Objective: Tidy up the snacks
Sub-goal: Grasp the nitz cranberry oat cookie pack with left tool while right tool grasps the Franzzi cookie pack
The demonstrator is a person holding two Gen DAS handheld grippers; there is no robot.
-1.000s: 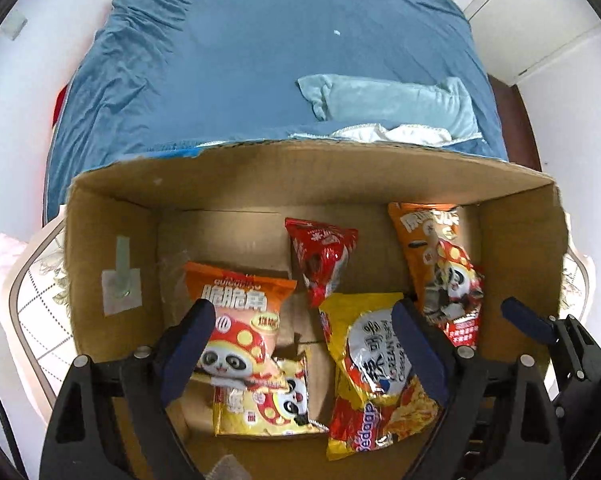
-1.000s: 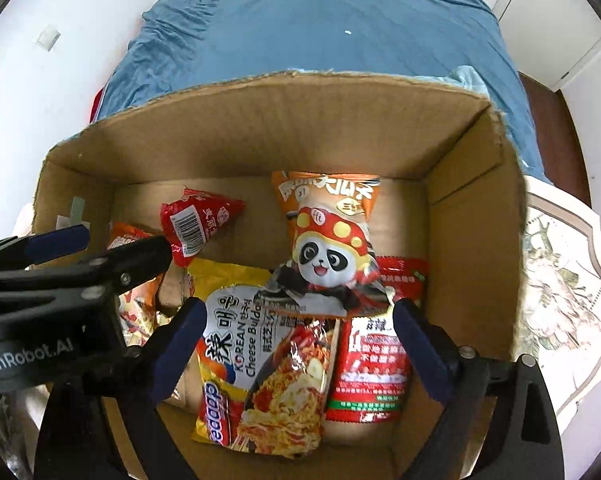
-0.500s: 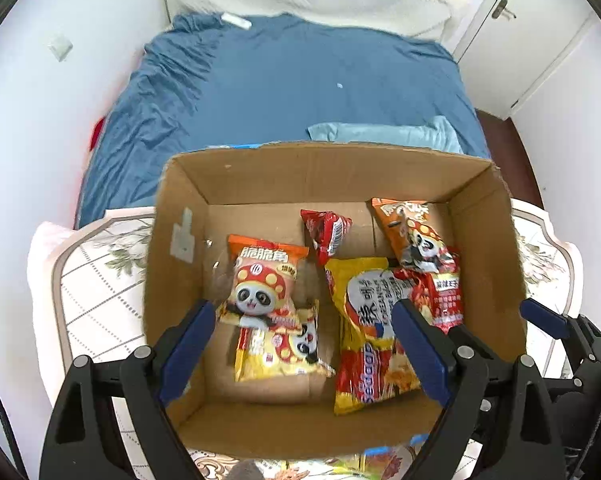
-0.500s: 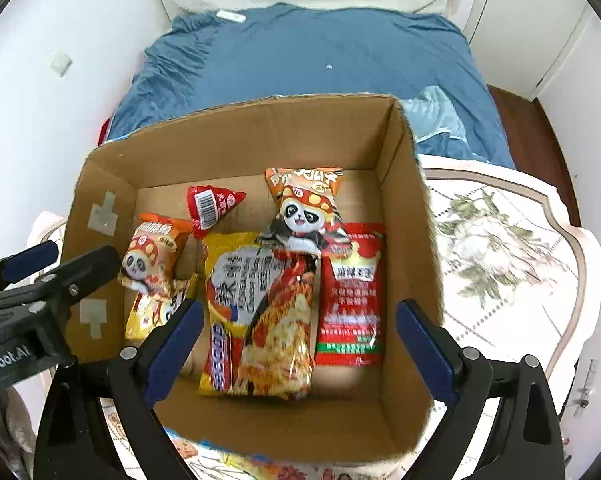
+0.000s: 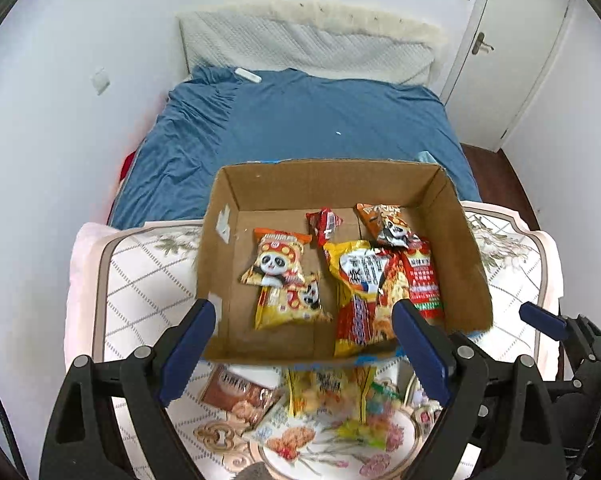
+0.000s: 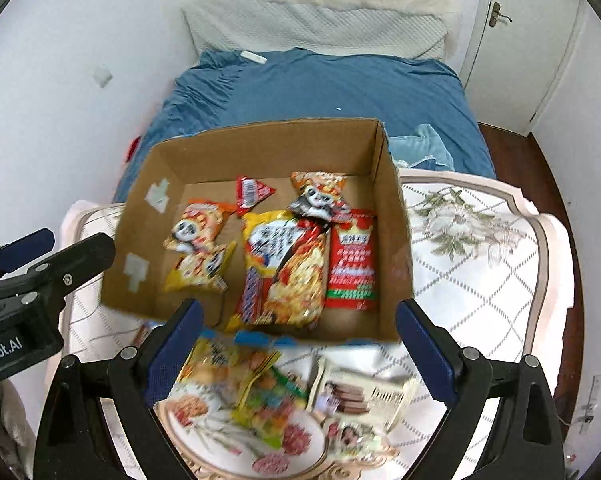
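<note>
- Bright, even daylight fills both views; the plain white walls (image 5: 80,128) look slightly washed out, shadows soft.
- Fisheye bending curves the white door (image 6: 528,40); black vignette at corners.
- Motion blur smears the loose snack packets on the floral table (image 6: 260,392), worse in the right view.
- The open brown cardboard box's (image 5: 220,260) inner walls sit in mild shade.

I read this as home bedroom. Bed (image 5: 320,120) with rumpled blue sheet fills far half of my view; quilted white headboard (image 5: 300,46) against far wall. White door (image 5: 512,52) with lever handle far right, dark wood floor (image 6: 504,136) below it. Wall switch (image 5: 99,81) far left. Near side: floral quilted cover (image 6: 472,248), homely pattern, under cardboard box (image 5: 328,184).
</note>
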